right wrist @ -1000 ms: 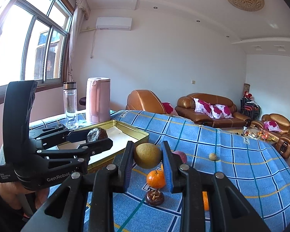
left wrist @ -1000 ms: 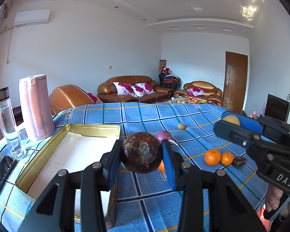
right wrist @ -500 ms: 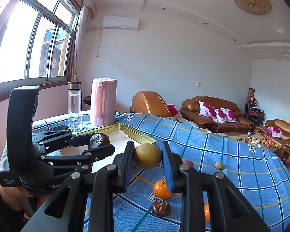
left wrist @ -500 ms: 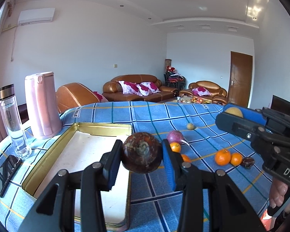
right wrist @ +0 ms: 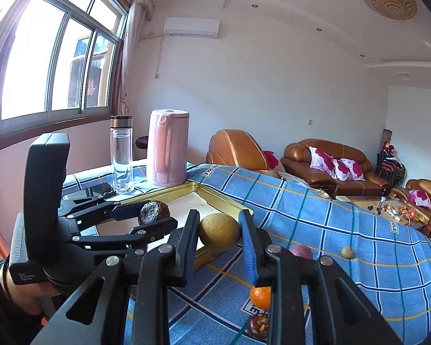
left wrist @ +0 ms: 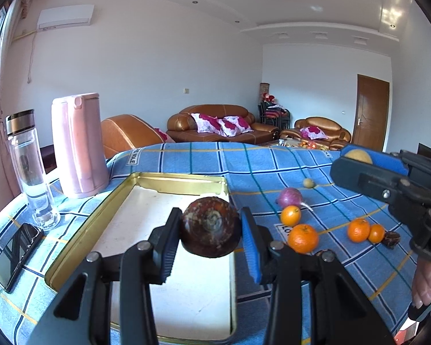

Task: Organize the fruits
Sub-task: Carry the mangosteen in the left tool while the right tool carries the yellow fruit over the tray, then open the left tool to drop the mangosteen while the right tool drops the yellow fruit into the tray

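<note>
My left gripper (left wrist: 211,235) is shut on a dark brown round fruit (left wrist: 211,234) and holds it above the gold tin tray (left wrist: 169,176); it also shows in the right wrist view (right wrist: 155,214). My right gripper (right wrist: 219,231) is shut on a yellow-brown round fruit (right wrist: 219,231), just right of the tray's corner (right wrist: 224,199); it shows in the left wrist view (left wrist: 359,158). Several oranges (left wrist: 303,238) (left wrist: 358,230), a purple fruit (left wrist: 290,197), a small yellow fruit (left wrist: 308,183) and a dark brown fruit (left wrist: 392,238) lie on the blue checked cloth.
A pink kettle (left wrist: 77,146), a glass bottle (left wrist: 31,166) and a phone (left wrist: 15,253) stand left of the tray. Sofas (left wrist: 221,126) are behind the table. The blue cloth (left wrist: 258,164) covers the table's far part.
Both grippers have moved left with their fruits. The left one now hangs over the tray's inside, and the right one has come closer to the tray's corner.
</note>
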A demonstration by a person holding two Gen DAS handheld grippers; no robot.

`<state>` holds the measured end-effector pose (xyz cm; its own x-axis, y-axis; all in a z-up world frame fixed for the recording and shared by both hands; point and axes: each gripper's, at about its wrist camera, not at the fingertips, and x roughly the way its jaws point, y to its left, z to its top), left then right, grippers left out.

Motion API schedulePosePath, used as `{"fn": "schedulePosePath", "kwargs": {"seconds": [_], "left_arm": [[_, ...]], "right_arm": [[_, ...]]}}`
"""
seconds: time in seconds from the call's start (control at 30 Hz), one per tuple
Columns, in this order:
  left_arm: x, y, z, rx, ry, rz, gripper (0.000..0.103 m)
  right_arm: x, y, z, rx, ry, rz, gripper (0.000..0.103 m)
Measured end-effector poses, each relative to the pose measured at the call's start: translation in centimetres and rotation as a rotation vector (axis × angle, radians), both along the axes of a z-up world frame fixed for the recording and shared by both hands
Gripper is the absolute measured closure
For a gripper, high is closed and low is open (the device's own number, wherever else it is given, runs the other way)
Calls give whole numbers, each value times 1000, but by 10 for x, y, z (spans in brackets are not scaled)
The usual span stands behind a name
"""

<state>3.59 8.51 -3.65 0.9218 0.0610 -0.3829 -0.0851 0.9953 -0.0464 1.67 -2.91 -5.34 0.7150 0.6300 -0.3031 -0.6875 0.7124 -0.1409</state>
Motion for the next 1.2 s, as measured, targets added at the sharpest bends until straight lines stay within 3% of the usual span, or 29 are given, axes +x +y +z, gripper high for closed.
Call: {"fn": "schedulePosePath", "kwargs": {"seconds": [0.53,1.2], "left_arm": [[16,43,-17,2,70,66,61],[41,68,-25,32,169,76,61]], "right_arm": [[25,47,-13,-52,60,55,73],[58,86,-34,-104,140,87,73]]}}
